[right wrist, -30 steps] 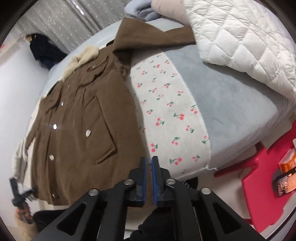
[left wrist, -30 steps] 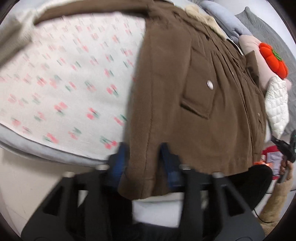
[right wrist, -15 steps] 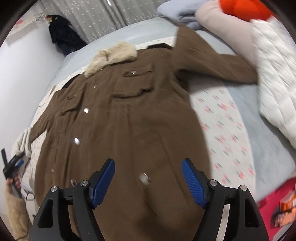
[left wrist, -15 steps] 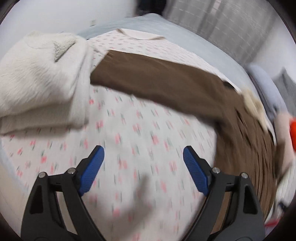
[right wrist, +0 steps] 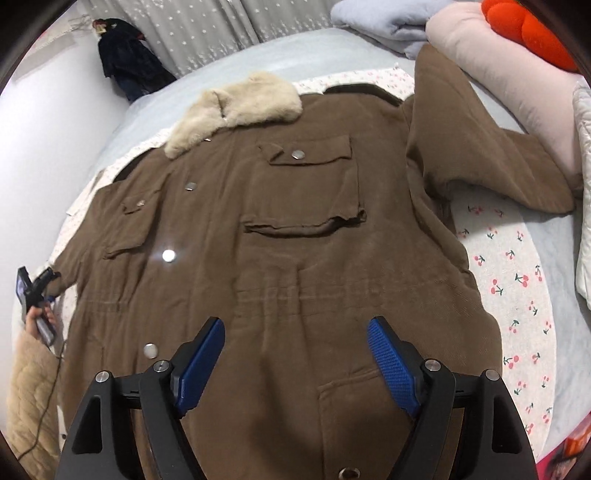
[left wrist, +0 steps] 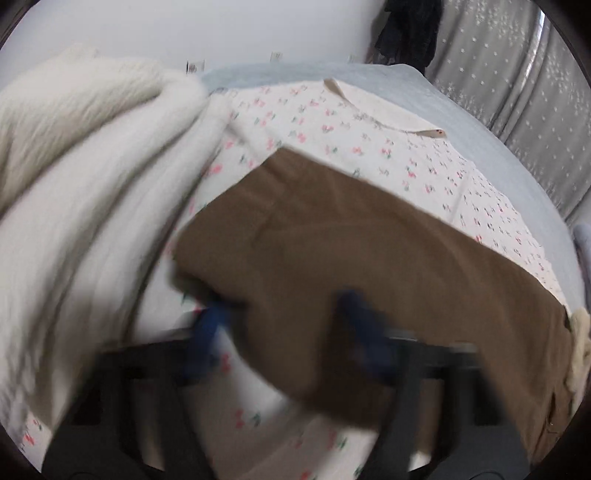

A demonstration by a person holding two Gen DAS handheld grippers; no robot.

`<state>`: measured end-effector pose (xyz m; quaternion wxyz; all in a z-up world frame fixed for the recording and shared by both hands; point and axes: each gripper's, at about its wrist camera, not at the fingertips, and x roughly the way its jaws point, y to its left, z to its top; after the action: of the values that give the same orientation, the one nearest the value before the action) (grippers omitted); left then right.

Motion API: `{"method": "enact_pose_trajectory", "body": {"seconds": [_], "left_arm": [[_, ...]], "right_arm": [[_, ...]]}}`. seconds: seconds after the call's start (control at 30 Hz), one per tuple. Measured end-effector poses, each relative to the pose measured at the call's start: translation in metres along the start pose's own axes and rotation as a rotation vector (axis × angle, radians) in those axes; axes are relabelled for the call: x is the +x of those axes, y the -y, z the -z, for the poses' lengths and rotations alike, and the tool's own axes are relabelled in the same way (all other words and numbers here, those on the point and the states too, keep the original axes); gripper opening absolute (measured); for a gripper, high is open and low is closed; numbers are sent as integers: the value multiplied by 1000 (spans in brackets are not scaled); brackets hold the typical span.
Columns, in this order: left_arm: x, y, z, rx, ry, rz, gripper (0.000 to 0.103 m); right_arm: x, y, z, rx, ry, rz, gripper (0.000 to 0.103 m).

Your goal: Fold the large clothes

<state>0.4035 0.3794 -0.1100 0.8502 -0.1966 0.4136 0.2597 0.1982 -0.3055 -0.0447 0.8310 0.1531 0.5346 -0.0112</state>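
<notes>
A brown coat point(right wrist: 295, 258) with a cream fur collar point(right wrist: 236, 110) lies spread face up on a cherry-print sheet point(right wrist: 517, 280). My right gripper point(right wrist: 295, 358) is open and empty above the coat's lower front. In the blurred left wrist view my left gripper point(left wrist: 284, 328) is open, its blue fingers on either side of the coat's left sleeve point(left wrist: 332, 240) near the cuff. I cannot tell whether the pads touch the cloth. The left gripper also shows in the right wrist view point(right wrist: 37, 291), at the sleeve end.
A cream fleece garment point(left wrist: 81, 184) is piled left of the sleeve. A white quilted garment point(right wrist: 581, 221), pink pillow point(right wrist: 498, 70), orange plush point(right wrist: 528, 33) and folded blue cloth point(right wrist: 380, 22) lie on the right. Grey curtains point(left wrist: 517, 92) and a white wall stand behind.
Both grippers let go of the coat's hem and opened. The left one swung left to the sleeve and now straddles it. The right one moved up over the coat's front.
</notes>
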Motion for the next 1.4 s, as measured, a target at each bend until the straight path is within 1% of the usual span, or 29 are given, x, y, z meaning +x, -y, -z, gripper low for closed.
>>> {"method": "enact_pose_trajectory", "body": {"seconds": [0.03, 0.07, 0.1, 0.13, 0.2, 0.23, 0.27, 0.3, 0.33, 0.4, 0.43, 0.47, 0.5, 0.53, 0.57, 0.63, 0.7, 0.77, 0.8, 0.83, 0.9, 0.93, 1.0, 1.1, 1.23, 1.3, 1.33, 1.37, 1.4], "left_arm": [[-4, 11, -5, 54, 10, -4, 10], [-14, 18, -8, 87, 47, -21, 9], [-38, 28, -11, 130, 142, -35, 9], [-56, 34, -16, 153, 218, -36, 9], [-89, 32, -17, 157, 349, -64, 8], [-94, 28, -18, 146, 375, -87, 8], [-93, 25, -18, 140, 386, -134, 7], [-79, 22, -18, 158, 369, -217, 7], [-66, 21, -19, 174, 322, -237, 9], [-31, 18, -13, 208, 151, -280, 13], [-25, 17, -9, 204, 105, -284, 14], [-28, 16, -3, 191, 100, -280, 23], [-33, 18, 0, 188, 113, -266, 32], [-41, 20, 2, 194, 124, -236, 58], [-53, 26, 4, 205, 135, -201, 76], [-73, 42, 3, 237, 158, -156, 78], [-91, 61, 2, 282, 157, -108, 79], [-108, 82, 7, 329, 152, -43, 84], [-119, 97, 13, 359, 147, 4, 84], [-127, 106, 17, 378, 144, 30, 85], [-138, 134, 34, 433, 125, 90, 85], [-143, 147, 43, 462, 110, 115, 85], [-147, 174, 63, 519, 73, 168, 86], [-155, 211, 96, 594, 28, 236, 86], [-161, 249, 136, 691, -5, 279, 86], [-164, 268, 154, 735, -21, 294, 86], [-165, 278, 162, 757, -30, 299, 86], [-166, 287, 168, 772, -35, 302, 86], [-167, 297, 176, 790, -41, 310, 86]], "right_arm": [[3, 3, -1, 7, -4, 4, 82], [5, 6, -2, 15, -7, 8, 82], [7, 10, -3, 25, -5, 12, 82], [8, 14, -4, 33, -3, 13, 82], [9, 21, -7, 45, 4, 19, 82], [9, 25, -8, 51, 7, 25, 82], [9, 28, -8, 57, 11, 33, 82], [10, 32, -9, 66, 16, 38, 82], [10, 35, -10, 74, 18, 33, 82], [10, 43, -11, 96, 22, 14, 82], [9, 47, -12, 106, 25, 5, 82], [7, 51, -12, 115, 28, -2, 82], [3, 56, -13, 125, 37, -7, 82], [-1, 61, -14, 137, 50, -10, 82], [-6, 68, -16, 150, 68, -13, 82], [-18, 86, -20, 187, 104, -18, 82], [-30, 107, -24, 231, 146, 20, 83], [-38, 130, -28, 287, 189, 46, 85], [-40, 145, -31, 331, 210, 57, 85], [-41, 160, -31, 375, 225, 70, 85], [-37, 187, -36, 463, 248, 103, 85], [-31, 200, -39, 499, 251, 135, 85], [-17, 218, -48, 539, 244, 194, 85], [6, 241, -65, 605, 259, 224, 85], [31, 260, -85, 689, 293, 324, 86], [37, 260, -97, 695, 337, 388, 85], [41, 259, -104, 675, 346, 407, 75], [45, 256, -110, 650, 357, 424, 38], [49, 253, -116, 620, 361, 440, 18]]}}
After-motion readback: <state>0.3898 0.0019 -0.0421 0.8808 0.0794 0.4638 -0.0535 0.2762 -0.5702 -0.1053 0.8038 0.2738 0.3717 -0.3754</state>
